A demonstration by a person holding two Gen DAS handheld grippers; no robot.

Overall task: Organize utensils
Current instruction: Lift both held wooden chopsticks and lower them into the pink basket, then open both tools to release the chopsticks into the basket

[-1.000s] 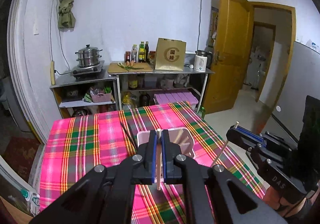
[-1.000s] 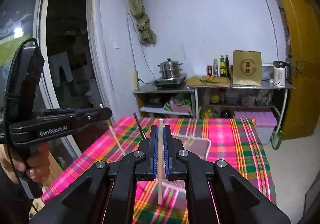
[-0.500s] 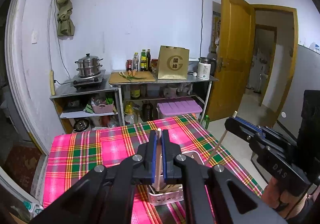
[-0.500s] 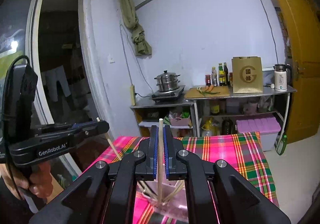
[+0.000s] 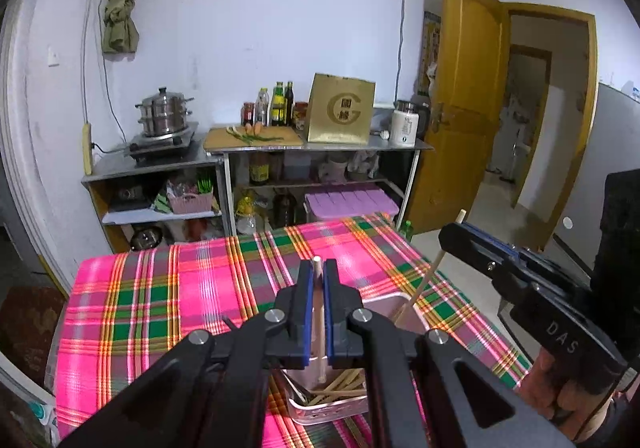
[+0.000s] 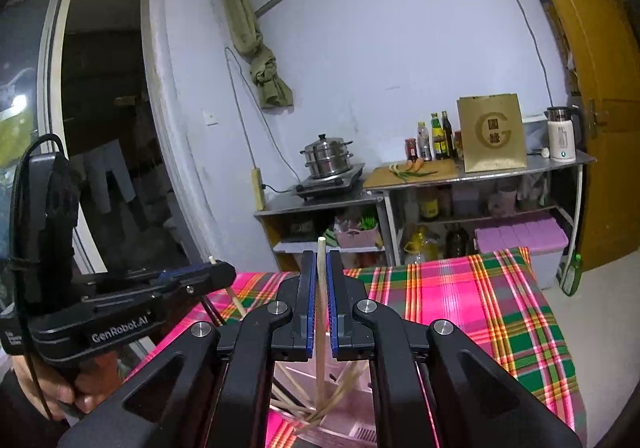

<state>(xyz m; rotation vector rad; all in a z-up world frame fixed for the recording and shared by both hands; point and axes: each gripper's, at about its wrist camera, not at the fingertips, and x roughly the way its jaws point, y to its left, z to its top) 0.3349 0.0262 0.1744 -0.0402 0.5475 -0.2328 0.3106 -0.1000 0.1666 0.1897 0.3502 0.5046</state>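
You've got each claw – left claw [image 5: 316,312], right claw [image 6: 320,304] – pinching one chopstick [image 5: 318,324] upright over the pink holder [image 5: 390,302] – ready to drop in.

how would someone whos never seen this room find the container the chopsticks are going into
Start at the table with the pink, green and yellow plaid cloth in the room's middle. Near its right edge stands a pale pink rectangular holder with several loose wooden chopsticks leaning inside. It is the only container on that cloth.

steamer pot [image 5: 164,113] on stove | gold bag [image 5: 341,110] | kettle [image 6: 562,138] | open door [image 5: 464,96]
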